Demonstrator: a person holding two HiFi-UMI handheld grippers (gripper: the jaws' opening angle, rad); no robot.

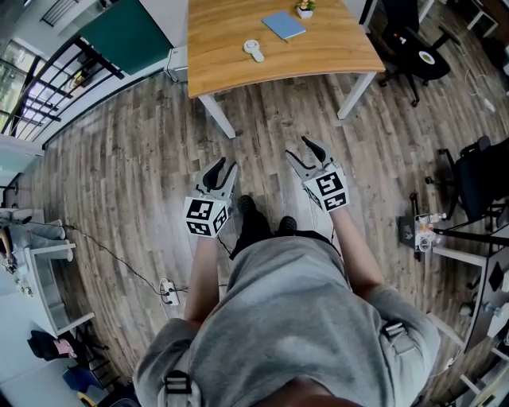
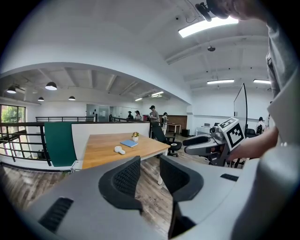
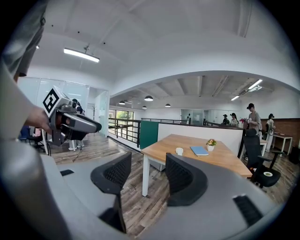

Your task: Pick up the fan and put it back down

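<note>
while the left hand-held gripper (image 1: 222,166) and the right hand-held gripper (image 1: 300,149) hang over the wooden floor (image 1: 119,199), i log no contact with the fan (image 1: 253,50).

fan: small, white, lying on the desk (image 1: 223,63), well apart from both tools. a blue notebook (image 1: 284,25) lies near it, farther back, and a small potted plant (image 1: 305,8) stands beyond that.

left hand-held gripper: jaws apart by a moderate gap. only floor shows between the pads, so nothing is held.

right hand-held gripper: jaws apart, a little wider than the left. only floor and a desk leg show between them, and it is empty as well.

both tools sit side by side in front of the person's grey top (image 1: 286,318), pointing toward the desk and tilted slightly down, short of its near edge. in each gripper view the other tool shows off to one side.

surroundings: black office chairs (image 1: 413,48) stand right of the desk. a white power strip (image 1: 169,294) with a cable lies on the floor.
</note>
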